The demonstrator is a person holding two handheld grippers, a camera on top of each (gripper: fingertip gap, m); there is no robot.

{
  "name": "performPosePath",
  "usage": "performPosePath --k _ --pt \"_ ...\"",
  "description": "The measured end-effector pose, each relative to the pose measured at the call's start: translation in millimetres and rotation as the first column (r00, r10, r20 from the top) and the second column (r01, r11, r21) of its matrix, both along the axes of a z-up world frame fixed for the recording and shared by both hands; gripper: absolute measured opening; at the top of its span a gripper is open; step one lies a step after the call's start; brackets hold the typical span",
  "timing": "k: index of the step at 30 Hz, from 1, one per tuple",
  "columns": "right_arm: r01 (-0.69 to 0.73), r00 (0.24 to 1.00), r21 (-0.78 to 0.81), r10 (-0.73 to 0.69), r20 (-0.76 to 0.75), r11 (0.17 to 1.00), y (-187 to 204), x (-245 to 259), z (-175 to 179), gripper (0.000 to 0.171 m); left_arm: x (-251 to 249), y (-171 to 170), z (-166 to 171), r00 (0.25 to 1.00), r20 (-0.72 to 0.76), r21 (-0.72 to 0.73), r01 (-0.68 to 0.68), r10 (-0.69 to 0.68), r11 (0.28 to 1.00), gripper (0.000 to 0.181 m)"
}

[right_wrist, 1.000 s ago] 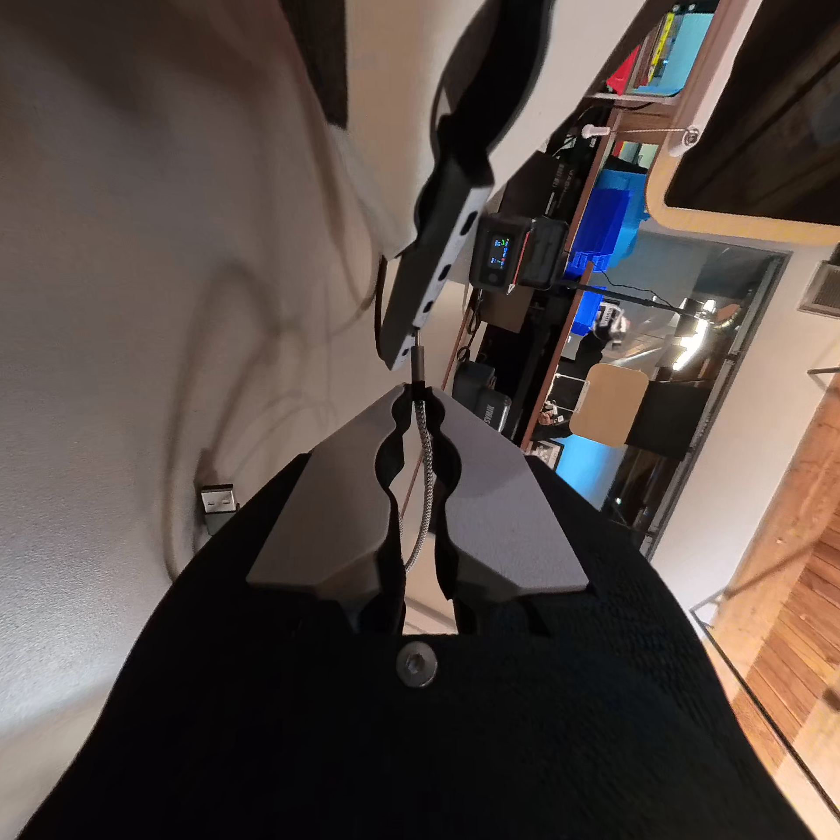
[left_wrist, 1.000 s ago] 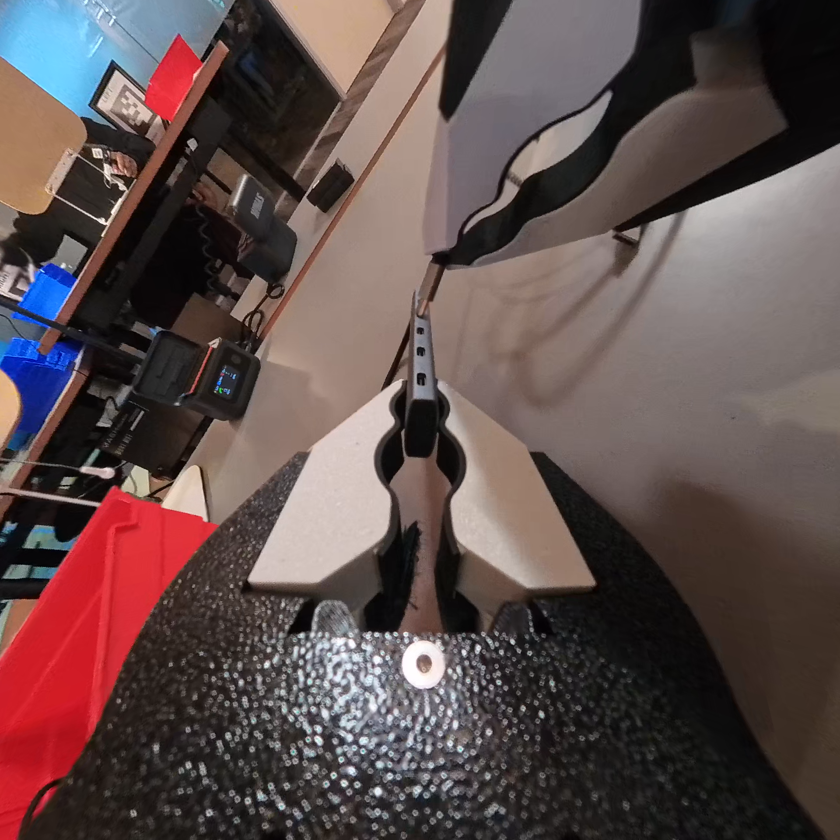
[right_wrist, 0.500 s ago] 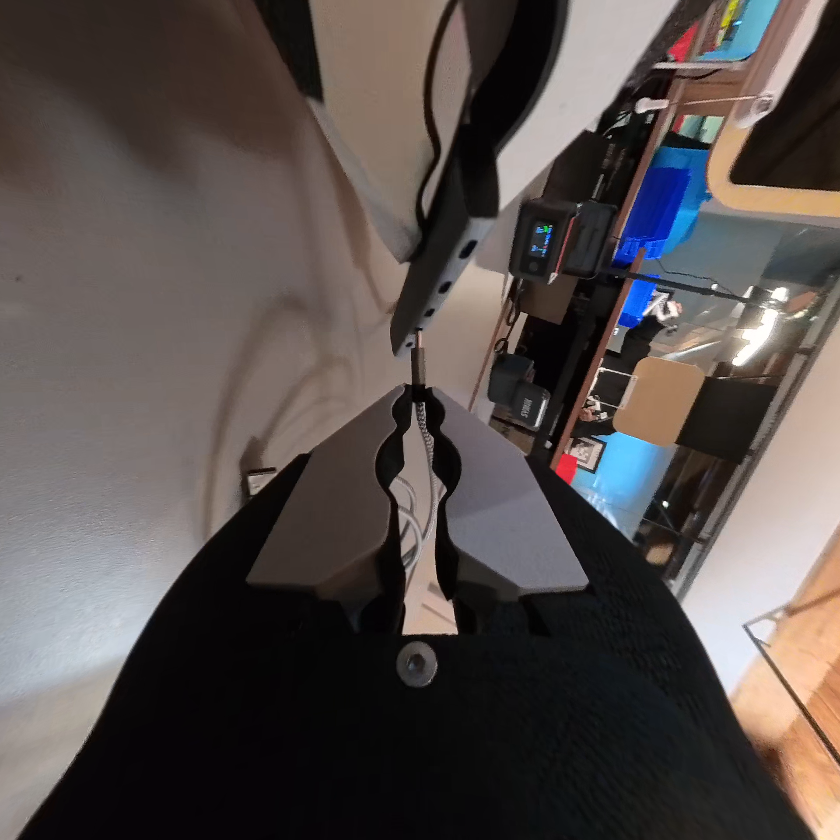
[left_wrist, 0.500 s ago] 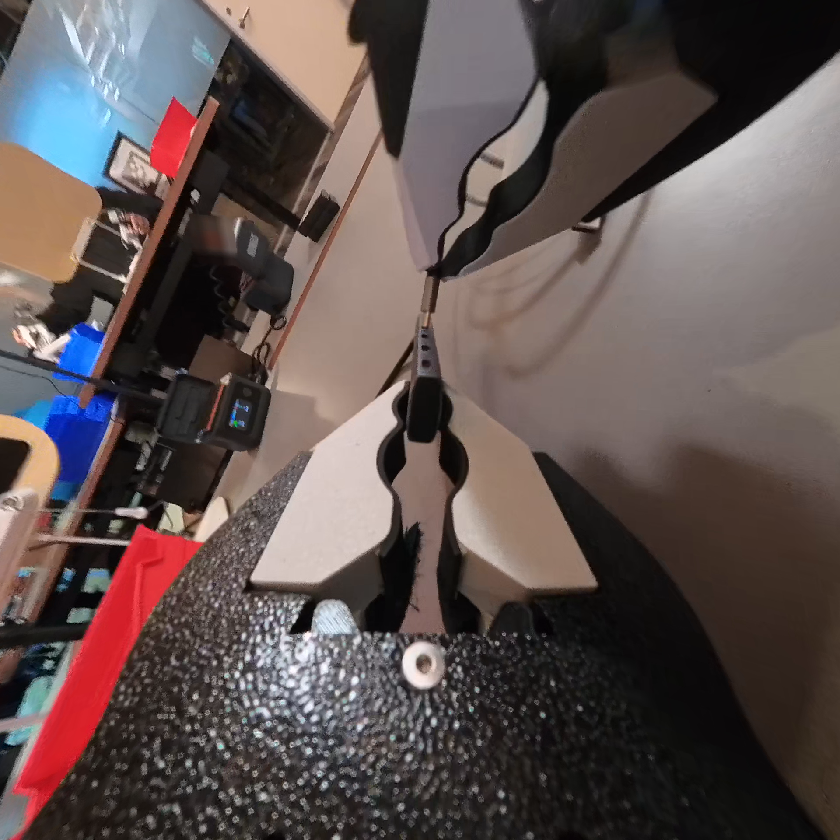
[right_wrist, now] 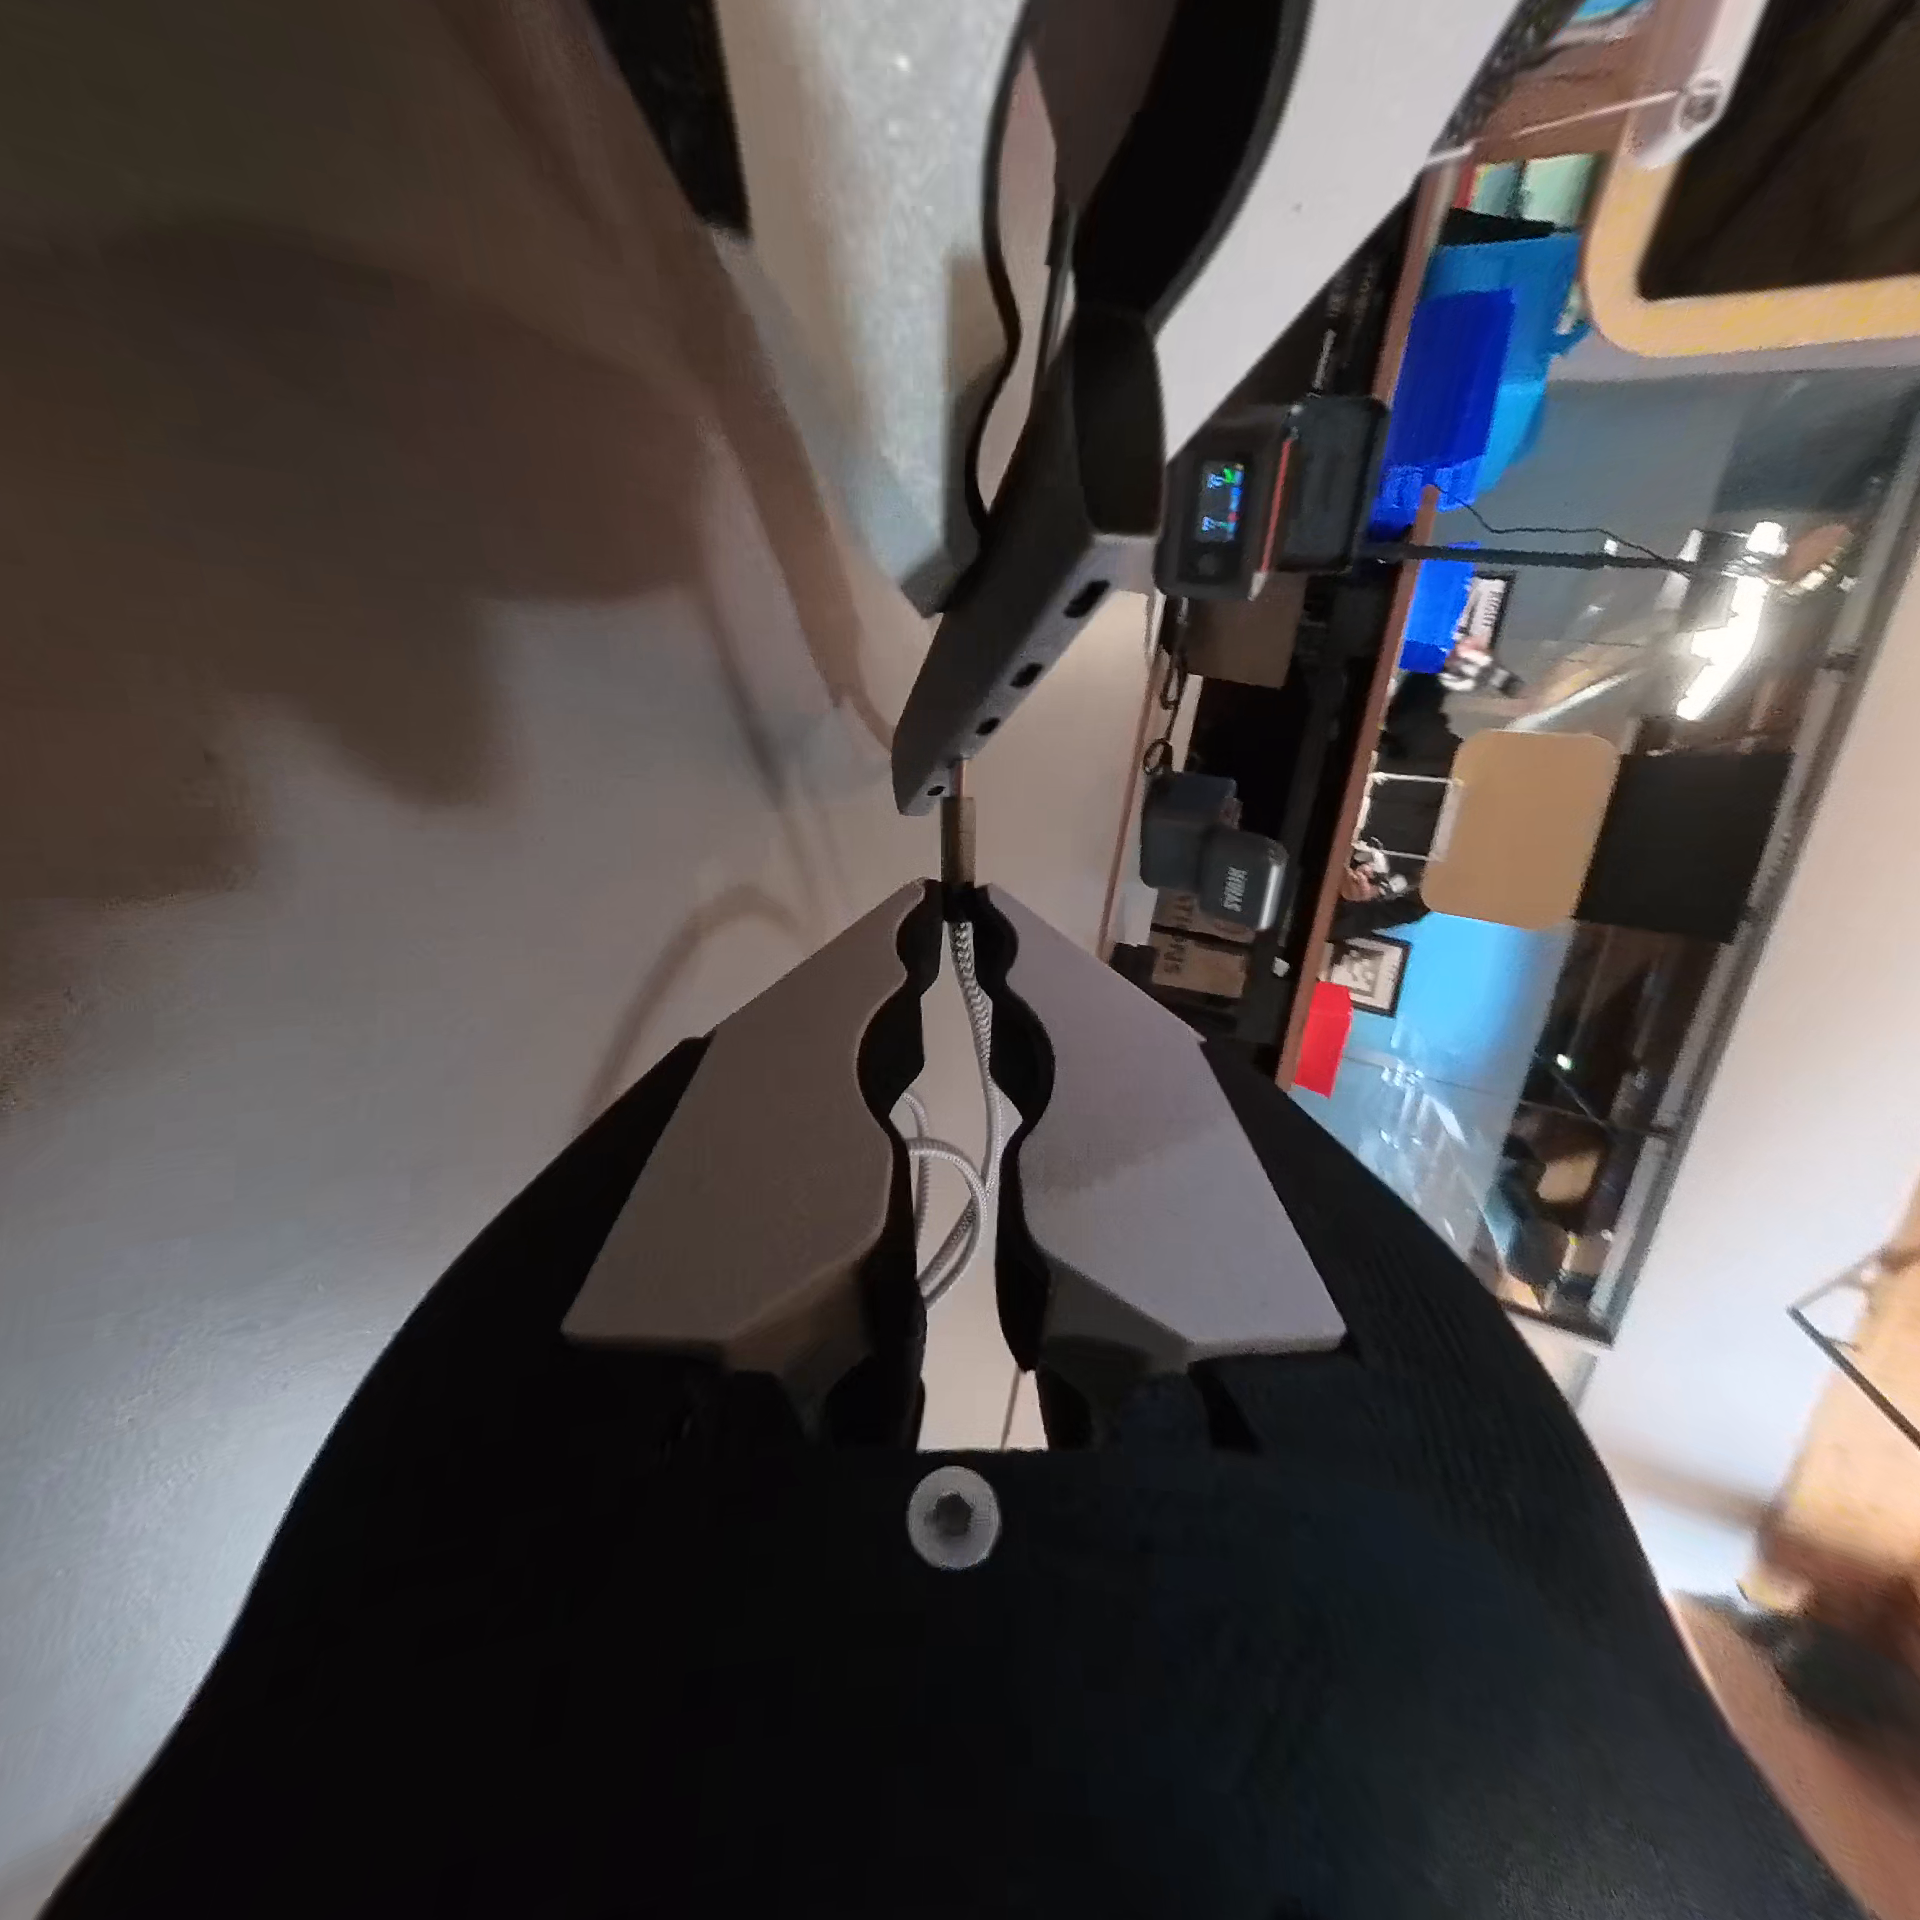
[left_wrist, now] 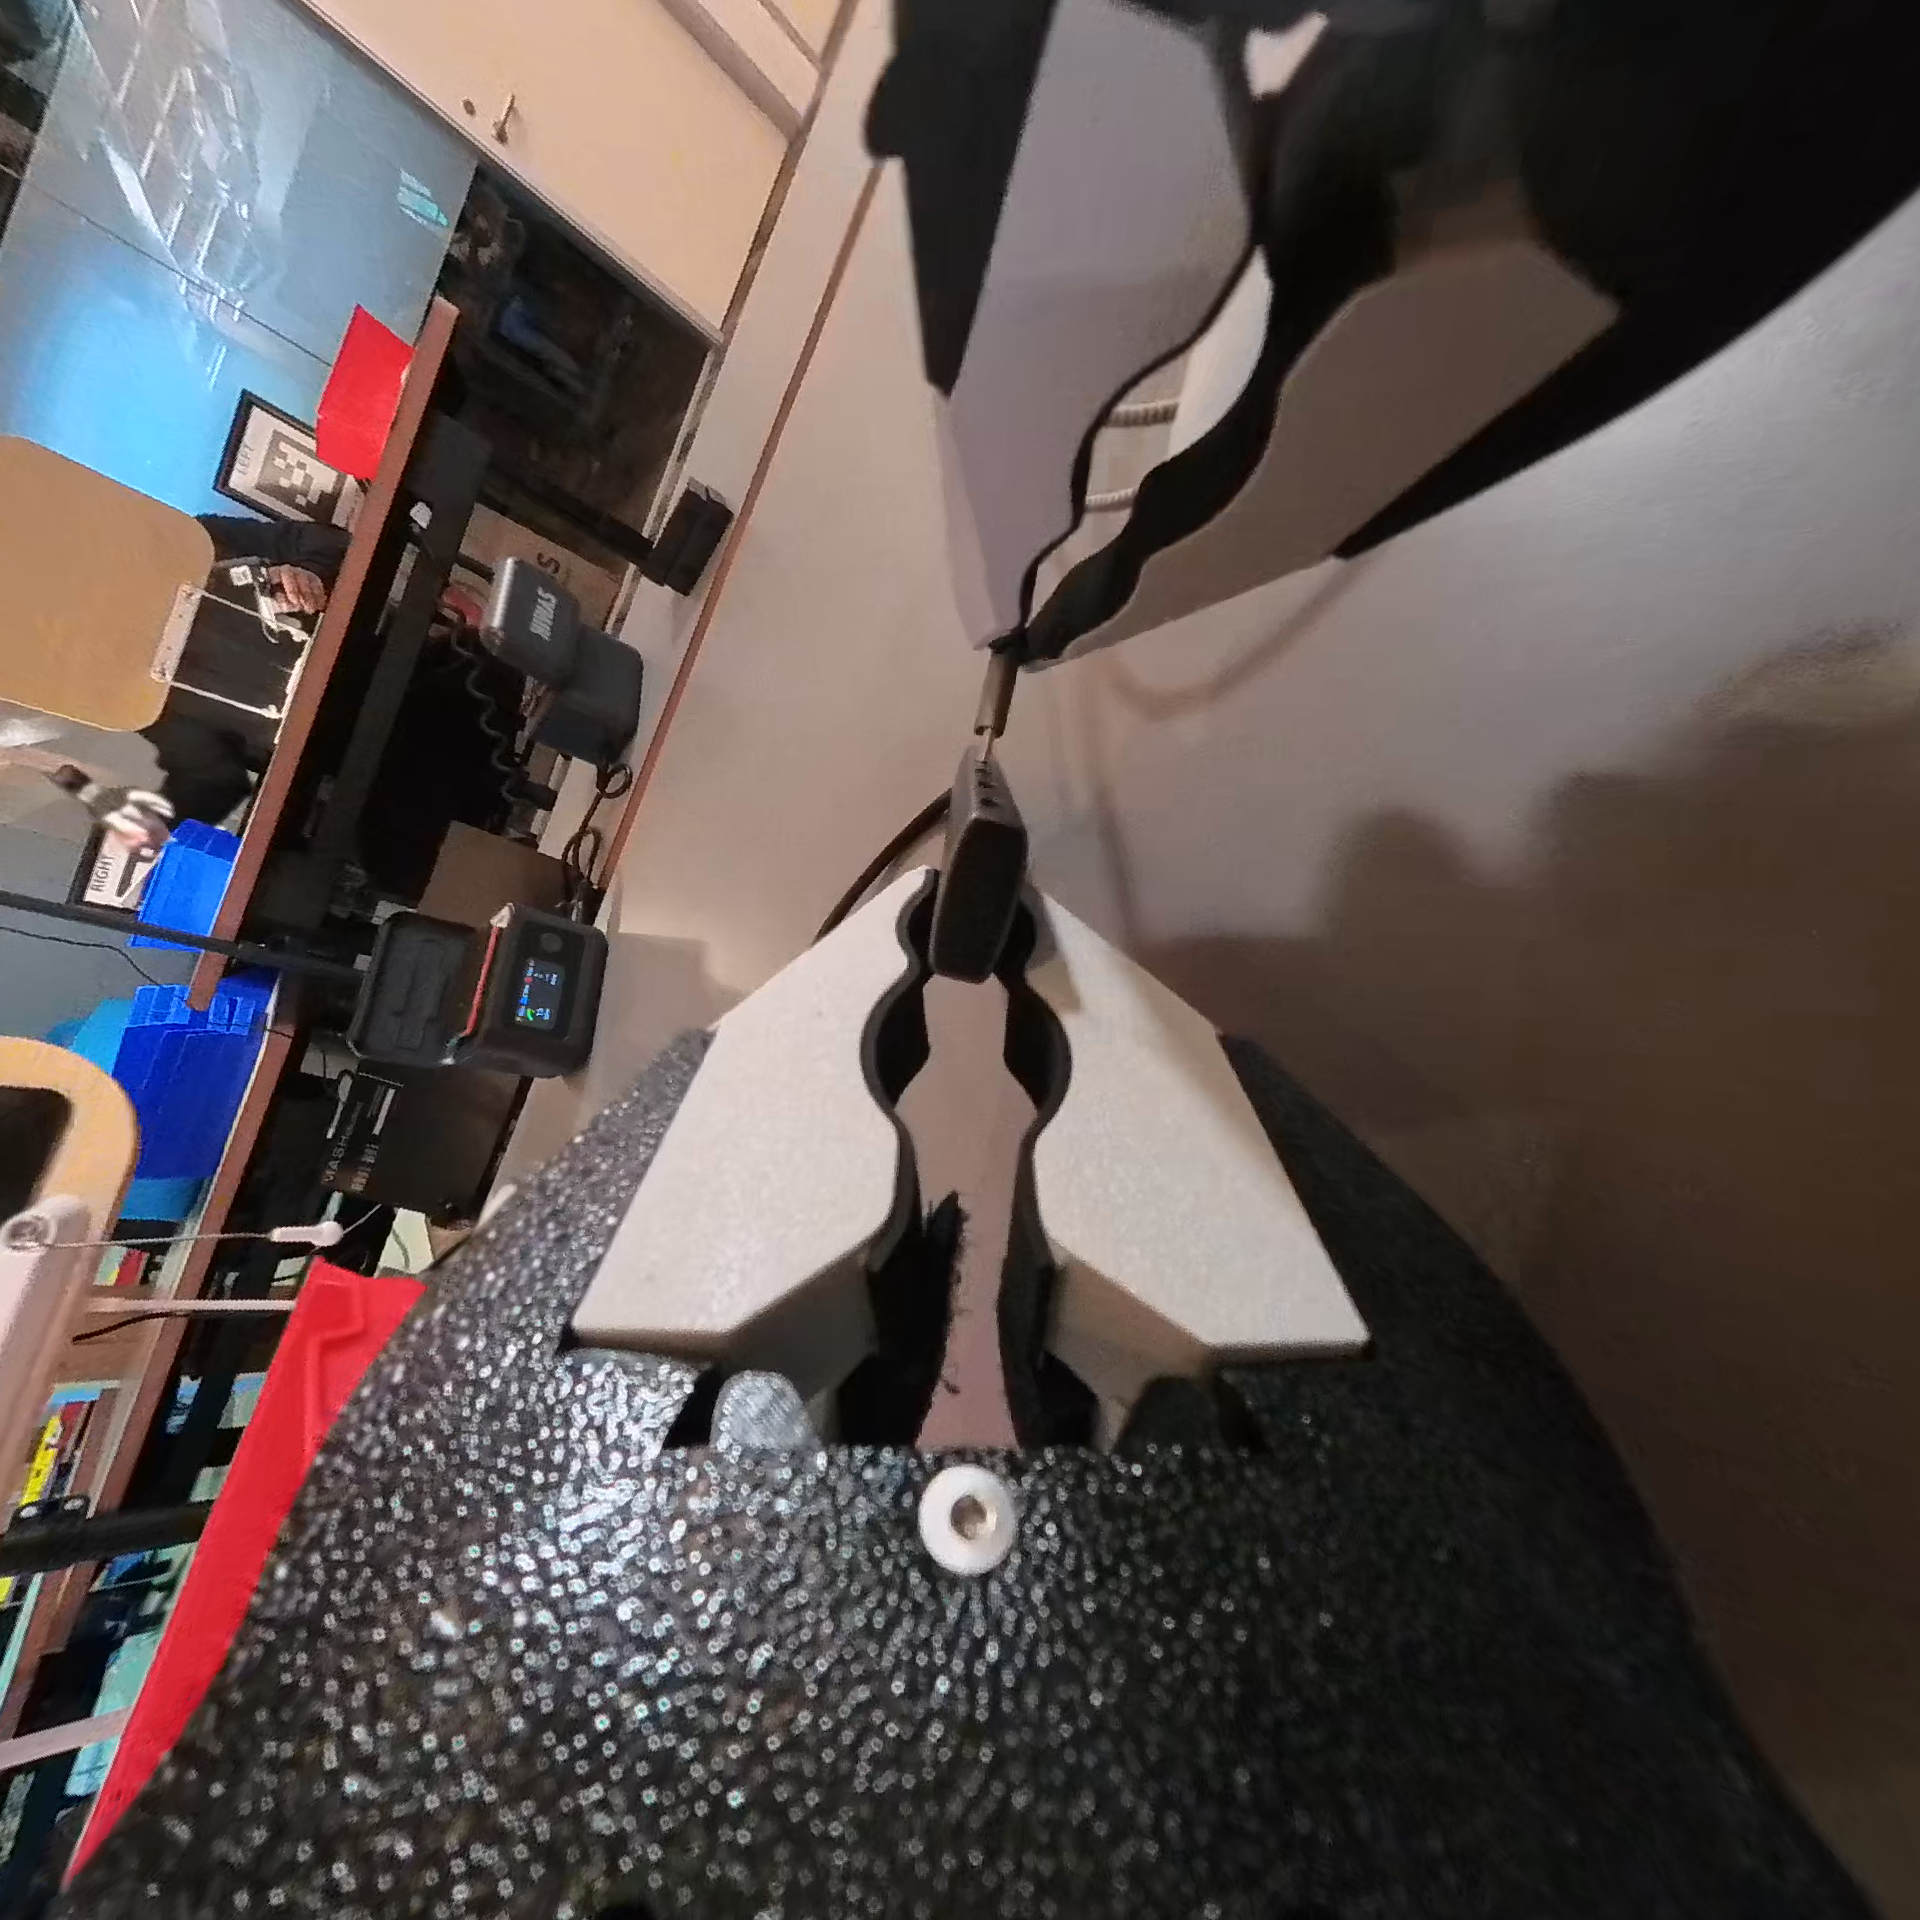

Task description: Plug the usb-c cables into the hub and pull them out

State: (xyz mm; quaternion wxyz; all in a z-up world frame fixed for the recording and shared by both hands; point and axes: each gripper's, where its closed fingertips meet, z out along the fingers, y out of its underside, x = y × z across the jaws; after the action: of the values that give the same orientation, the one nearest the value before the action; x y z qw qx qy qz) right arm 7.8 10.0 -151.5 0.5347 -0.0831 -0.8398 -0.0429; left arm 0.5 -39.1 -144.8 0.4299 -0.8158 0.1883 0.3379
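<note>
My left gripper (left_wrist: pixel 977 883) is shut on a slim grey hub (left_wrist: pixel 975 902), held edge-on off the white table (left_wrist: pixel 1558 1039). My right gripper (right_wrist: pixel 956 888) is shut on the white braided USB-C cable (right_wrist: pixel 975 997) just behind its metal plug (right_wrist: pixel 956 831). The plug points straight at the hub's end port (right_wrist: pixel 940 790). A short bare tip shows between plug shell and hub; I cannot tell whether it is still seated. The right gripper (left_wrist: pixel 1013 649) meets the hub from above in the left wrist view. The left gripper (right_wrist: pixel 1049 520) shows beyond the hub (right_wrist: pixel 987 665) in the right wrist view.
The hub's own black cable (left_wrist: pixel 883 862) trails off to its left. Slack braided cable (right_wrist: pixel 951 1184) loops on the table between my right fingers. A small black device with a lit screen (left_wrist: pixel 478 997) stands at the table edge, also in the right view (right_wrist: pixel 1268 499). A red bin (left_wrist: pixel 260 1455) is near left.
The plug shell has drawn back a little from the hub's end, so a bare metal tip now shows. Both grippers have tilted and shifted while keeping their grips.
</note>
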Motion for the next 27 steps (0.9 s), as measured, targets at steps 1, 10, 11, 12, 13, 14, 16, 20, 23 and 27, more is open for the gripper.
performPosePath --k 1,10,11,12,13,14,16,20,23,27 --pt "0.006 1.0 0.006 -0.006 -0.026 1.0 -1 0 1 0.004 0 0 0 1.0 0.006 0.003 0.0 0.0 1.0 0.007" --pt "0.03 0.992 0.053 -0.023 -0.127 0.998 -7 5 -1 0.004 3 1 -1 1.0 -0.011 -0.011 0.019 -0.019 1.0 0.007" --pt "0.023 0.992 0.05 -0.016 -0.129 0.999 -7 6 -1 0.004 4 2 -2 0.999 -0.02 -0.017 0.03 -0.03 0.999 0.007" --pt "0.017 0.992 0.044 -0.011 -0.125 0.999 -8 7 -3 0.003 4 2 -2 0.999 -0.028 -0.023 0.041 -0.042 0.999 0.007" --pt "0.014 0.992 0.039 -0.009 -0.126 0.999 -8 7 -4 0.003 5 3 -2 0.998 -0.03 -0.025 0.053 -0.053 0.998 0.008" --pt "0.011 0.992 0.029 -0.007 -0.128 1.0 -8 7 -5 0.003 6 3 -3 0.998 -0.028 -0.025 0.061 -0.061 0.998 0.008" --pt "0.002 0.991 0.006 -0.001 -0.133 1.0 -8 7 -6 0.003 7 4 -3 0.997 -0.03 -0.027 0.072 -0.073 0.997 0.008" --pt "-0.009 0.991 -0.056 0.001 -0.137 0.998 -9 6 -8 0.003 8 6 -4 0.996 -0.017 -0.028 0.087 -0.088 0.996 0.008" --pt "-0.015 0.99 -0.071 0.005 -0.139 0.997 -8 6 -8 0.002 10 7 -5 0.995 -0.006 -0.03 0.099 -0.099 0.995 0.009" --pt "-0.013 0.992 -0.068 0.004 -0.13 0.998 -6 7 -11 0.002 12 10 -7 0.994 -0.009 -0.033 0.112 -0.113 0.993 0.009"
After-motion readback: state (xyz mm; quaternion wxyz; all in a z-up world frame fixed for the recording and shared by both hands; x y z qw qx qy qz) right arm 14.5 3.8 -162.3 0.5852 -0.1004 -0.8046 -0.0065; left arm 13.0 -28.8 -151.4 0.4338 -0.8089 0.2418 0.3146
